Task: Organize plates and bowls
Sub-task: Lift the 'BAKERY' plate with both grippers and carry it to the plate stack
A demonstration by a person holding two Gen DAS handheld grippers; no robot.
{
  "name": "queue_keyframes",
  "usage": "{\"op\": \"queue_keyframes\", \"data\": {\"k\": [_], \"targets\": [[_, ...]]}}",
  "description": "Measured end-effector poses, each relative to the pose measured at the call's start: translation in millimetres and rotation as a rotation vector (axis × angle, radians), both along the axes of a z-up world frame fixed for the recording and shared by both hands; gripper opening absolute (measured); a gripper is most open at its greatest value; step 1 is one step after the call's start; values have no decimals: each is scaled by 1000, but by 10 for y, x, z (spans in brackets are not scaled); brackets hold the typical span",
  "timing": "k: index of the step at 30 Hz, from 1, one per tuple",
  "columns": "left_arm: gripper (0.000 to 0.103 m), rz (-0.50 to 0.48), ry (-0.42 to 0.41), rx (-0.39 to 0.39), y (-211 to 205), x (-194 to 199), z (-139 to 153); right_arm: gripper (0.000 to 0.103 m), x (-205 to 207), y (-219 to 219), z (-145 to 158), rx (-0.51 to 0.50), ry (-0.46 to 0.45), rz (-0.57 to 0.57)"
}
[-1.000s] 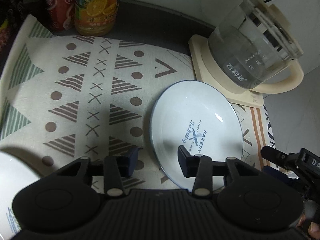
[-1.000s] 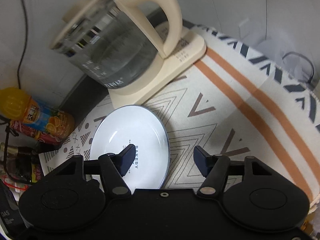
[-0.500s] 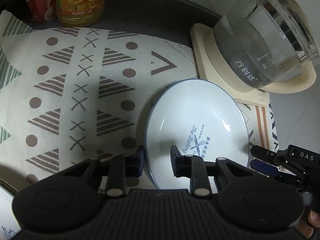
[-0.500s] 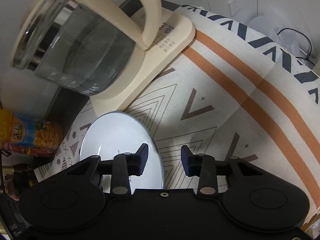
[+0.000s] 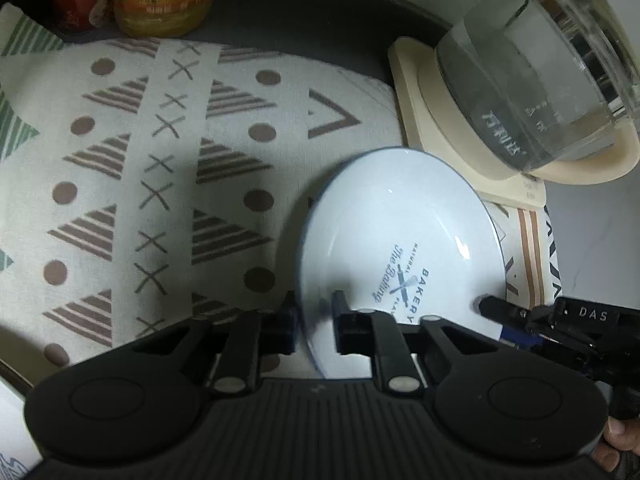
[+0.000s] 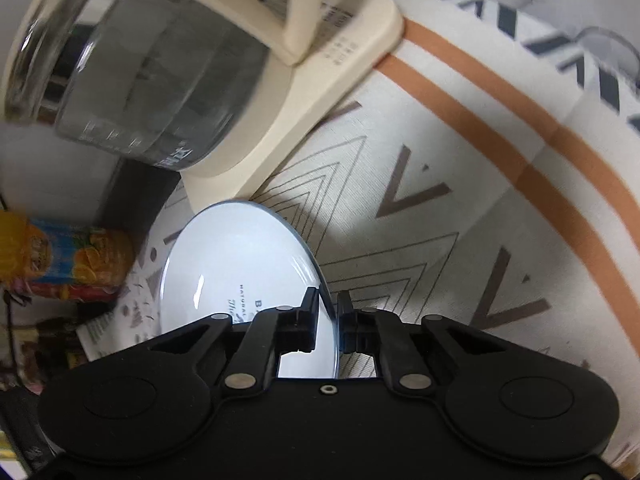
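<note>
Both grippers grasp the bakery plate point(image 5: 400, 248): left gripper point(image 5: 314, 320) at its 7 o'clock rim, right gripper point(image 6: 325, 312) at 4 o'clock.

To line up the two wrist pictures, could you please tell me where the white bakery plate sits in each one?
Left wrist view: the plate is right of centre, low, its left rim between the left gripper fingers.
Right wrist view: the plate is left of centre, low, its right rim between the right gripper fingers.
Shared landmark: the glass kettle on its cream base, just beyond the plate.
</note>
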State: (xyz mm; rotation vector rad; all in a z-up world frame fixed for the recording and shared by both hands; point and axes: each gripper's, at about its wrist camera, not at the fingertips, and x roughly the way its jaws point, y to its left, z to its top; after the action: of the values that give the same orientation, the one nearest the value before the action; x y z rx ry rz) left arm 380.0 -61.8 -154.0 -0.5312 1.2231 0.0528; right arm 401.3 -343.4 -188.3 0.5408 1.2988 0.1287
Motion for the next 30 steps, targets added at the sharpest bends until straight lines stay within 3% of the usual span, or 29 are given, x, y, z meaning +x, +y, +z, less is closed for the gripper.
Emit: {"op": "queue_keyframes", "data": {"k": [15,30], "targets": [[12,7,-119,49,-9,-210,424,5,-147,-37,401,87,-192,23],[12,45,-206,67,57,-526,831,5,-404,63,709,112,-281,66]]}}
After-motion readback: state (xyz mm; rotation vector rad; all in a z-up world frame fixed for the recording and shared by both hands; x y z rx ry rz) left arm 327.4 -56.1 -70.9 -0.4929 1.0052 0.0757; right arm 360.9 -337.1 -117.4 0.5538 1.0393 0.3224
